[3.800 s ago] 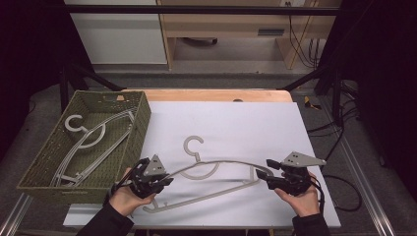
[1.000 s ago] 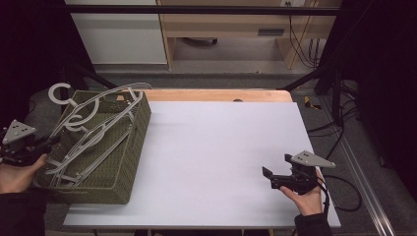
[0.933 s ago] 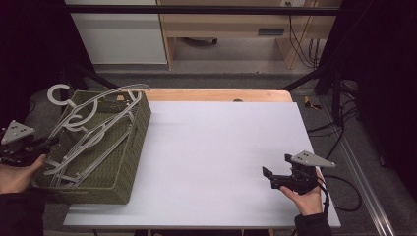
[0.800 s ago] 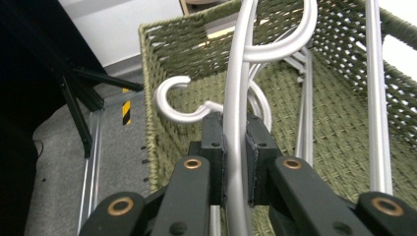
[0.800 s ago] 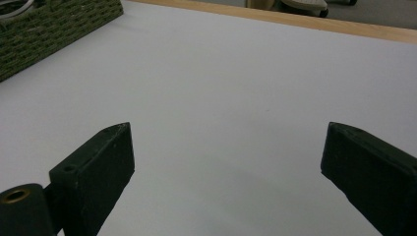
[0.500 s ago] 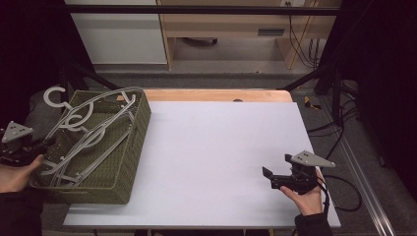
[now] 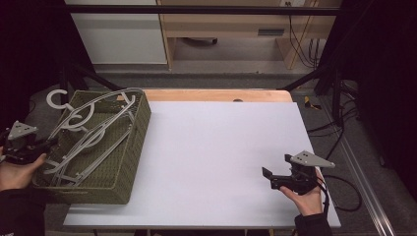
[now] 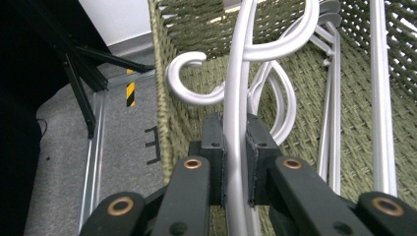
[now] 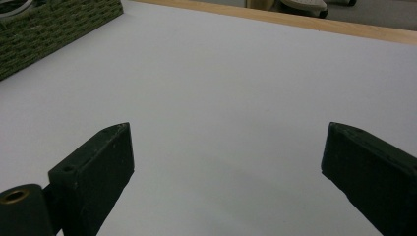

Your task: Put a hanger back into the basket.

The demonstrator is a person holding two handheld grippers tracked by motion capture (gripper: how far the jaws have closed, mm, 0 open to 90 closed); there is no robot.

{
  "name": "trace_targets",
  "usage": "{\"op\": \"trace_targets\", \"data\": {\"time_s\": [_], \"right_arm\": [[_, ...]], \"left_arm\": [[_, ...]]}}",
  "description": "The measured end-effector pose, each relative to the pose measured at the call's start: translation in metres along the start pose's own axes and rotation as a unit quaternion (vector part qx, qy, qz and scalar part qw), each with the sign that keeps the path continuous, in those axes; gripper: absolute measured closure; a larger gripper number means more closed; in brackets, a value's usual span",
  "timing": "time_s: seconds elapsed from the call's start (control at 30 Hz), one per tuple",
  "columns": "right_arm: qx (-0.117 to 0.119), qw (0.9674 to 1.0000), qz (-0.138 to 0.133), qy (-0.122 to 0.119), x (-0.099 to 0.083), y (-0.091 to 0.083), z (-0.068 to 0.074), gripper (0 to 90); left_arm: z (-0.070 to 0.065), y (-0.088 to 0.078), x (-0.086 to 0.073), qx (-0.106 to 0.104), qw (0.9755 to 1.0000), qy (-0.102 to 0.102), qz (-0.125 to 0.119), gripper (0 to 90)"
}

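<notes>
Hangers are what this moment is about: one grey plastic hanger [image 8: 236,128] is clamped between the two jaws of the left gripper [image 7: 30,146], which sits at the near left corner of the woven green basket [image 7: 129,162], outside its left wall. In the left gripper view the jaws are pressed tight on the thin arm of this hanger, and its hook [image 8: 189,81] curls to the left above the basket's rim. In the high view the hanger lies slanted over the basket, with its hook end sticking out past the far left corner, so it seems not fully settled inside. Under it, other hangers [image 7: 83,147] lie on the basket floor. The right gripper [image 7: 275,178] rests at the near right part of the white table [image 7: 216,147]; its jaws stand wide apart with nothing between them, and it is well away from the basket. I judge that the step in hand is putting this hanger into the basket, and that it is almost finished. The next move, I think, asks the left hand to lower or turn the hanger until the hook comes inside the walls, and then to let the jaws go apart. The thin arm could catch on the woven rim or on the hangers below, so the release should be slow.
</notes>
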State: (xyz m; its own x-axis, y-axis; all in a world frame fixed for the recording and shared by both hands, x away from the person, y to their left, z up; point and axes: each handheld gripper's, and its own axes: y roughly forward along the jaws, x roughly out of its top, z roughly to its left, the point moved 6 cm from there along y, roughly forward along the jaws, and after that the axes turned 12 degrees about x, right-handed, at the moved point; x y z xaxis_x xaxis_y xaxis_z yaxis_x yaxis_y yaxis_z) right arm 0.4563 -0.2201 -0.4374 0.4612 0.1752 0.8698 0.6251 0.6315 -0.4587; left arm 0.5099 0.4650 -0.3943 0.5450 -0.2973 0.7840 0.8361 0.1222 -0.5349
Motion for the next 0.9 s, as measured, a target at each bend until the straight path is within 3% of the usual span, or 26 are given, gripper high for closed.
{"op": "trace_targets", "data": {"time_s": [0.07, 0.17, 0.5, 0.63, 0.67, 0.77, 0.8, 0.9], "right_arm": [[-0.002, 1.0000, 0.001, 0.000, 0.000, 0.001, 0.000, 6.1], [-0.002, 1.0000, 0.004, 0.000, -0.001, 0.001, 0.000, 6.1], [0.000, 1.0000, 0.005, -0.002, -0.001, 0.002, 0.000, 6.0], [0.000, 1.0000, 0.007, -0.002, -0.001, 0.003, 0.001, 6.0], [-0.001, 1.0000, 0.008, -0.003, -0.001, 0.003, 0.001, 6.0], [-0.001, 1.0000, 0.008, -0.003, -0.001, 0.004, 0.001, 5.9], [-0.001, 1.0000, 0.008, -0.002, -0.001, 0.004, 0.001, 5.8], [0.003, 1.0000, 0.005, -0.002, -0.001, 0.002, 0.001, 5.9]], "left_arm": [[0.002, -0.002, -0.001, 0.005, 1.0000, -0.004, -0.005, 81.7], [-0.001, -0.001, 0.001, 0.004, 1.0000, 0.006, -0.002, 81.7], [-0.015, 0.009, -0.003, 0.000, 0.9986, 0.036, 0.039, 81.7], [-0.015, 0.012, -0.003, 0.004, 0.9980, 0.032, 0.055, 81.6], [-0.016, 0.013, -0.002, -0.003, 0.9982, 0.017, 0.058, 81.6], [-0.021, 0.014, 0.002, 0.011, 0.9969, 0.031, 0.072, 81.6], [-0.023, 0.014, 0.003, 0.011, 0.9969, 0.025, 0.073, 81.6], [-0.023, 0.011, 0.000, -0.007, 0.9966, 0.014, 0.081, 81.4]]}}
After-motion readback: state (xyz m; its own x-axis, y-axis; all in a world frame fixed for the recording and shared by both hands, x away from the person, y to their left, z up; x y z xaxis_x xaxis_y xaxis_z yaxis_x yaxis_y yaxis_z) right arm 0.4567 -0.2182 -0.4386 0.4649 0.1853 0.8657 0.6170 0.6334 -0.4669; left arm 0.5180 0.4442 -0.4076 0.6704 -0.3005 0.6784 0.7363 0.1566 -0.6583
